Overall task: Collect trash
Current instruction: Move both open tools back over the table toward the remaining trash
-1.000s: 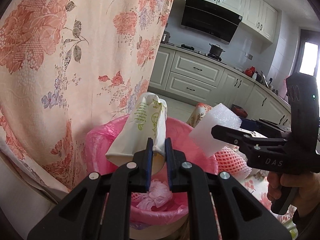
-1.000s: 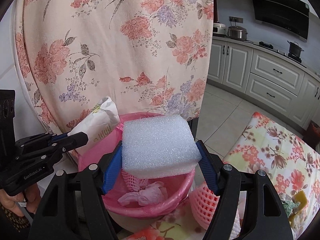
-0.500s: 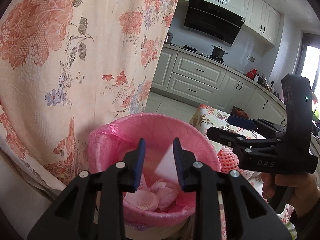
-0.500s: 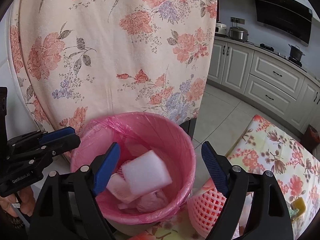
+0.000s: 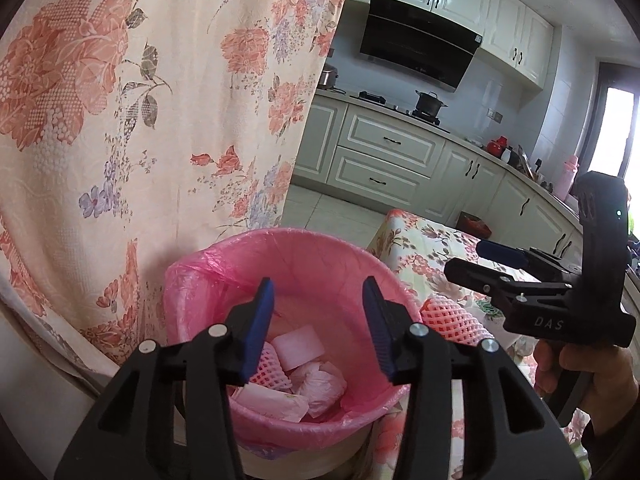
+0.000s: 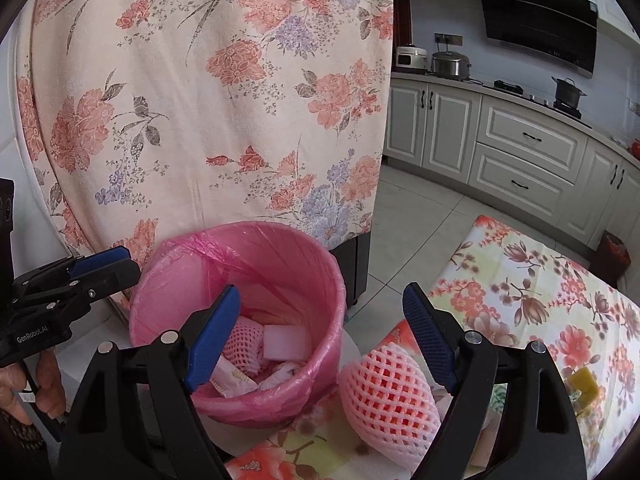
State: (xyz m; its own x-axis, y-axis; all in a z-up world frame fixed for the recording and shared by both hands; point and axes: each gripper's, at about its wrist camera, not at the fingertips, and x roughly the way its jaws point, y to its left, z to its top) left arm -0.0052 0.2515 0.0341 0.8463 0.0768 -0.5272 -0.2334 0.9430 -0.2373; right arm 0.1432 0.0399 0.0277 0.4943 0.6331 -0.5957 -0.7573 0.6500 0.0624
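A pink-lined bin [image 5: 280, 248] [image 6: 280, 248] stands against a flowered cloth. Inside lie a white foam block [image 5: 300, 346] [image 6: 286, 340], a pink foam net [image 6: 242, 340], a paper wrapper [image 6: 234, 380] and crumpled bags. My left gripper [image 5: 318, 320] hangs over the bin with its jaws opening and nothing between them. My right gripper [image 6: 322, 340] stands wide open and empty over the bin's right rim. Another pink foam net [image 6: 386, 392] [image 5: 452, 318] lies on the flowered table just right of the bin.
A flowered cloth [image 6: 208, 100] hangs close behind the bin. The flowered tablecloth [image 6: 540, 300] carries a small yellow scrap [image 6: 583, 380] at the right. Kitchen cabinets [image 6: 520, 152] and tiled floor [image 6: 420, 220] lie beyond. A hand [image 5: 580, 368] holds the right gripper.
My left gripper let go of the paper wrapper and my right released the white foam block; both dropped into the bin. Both sets of jaws spread apart. The right gripper shifted rightward.
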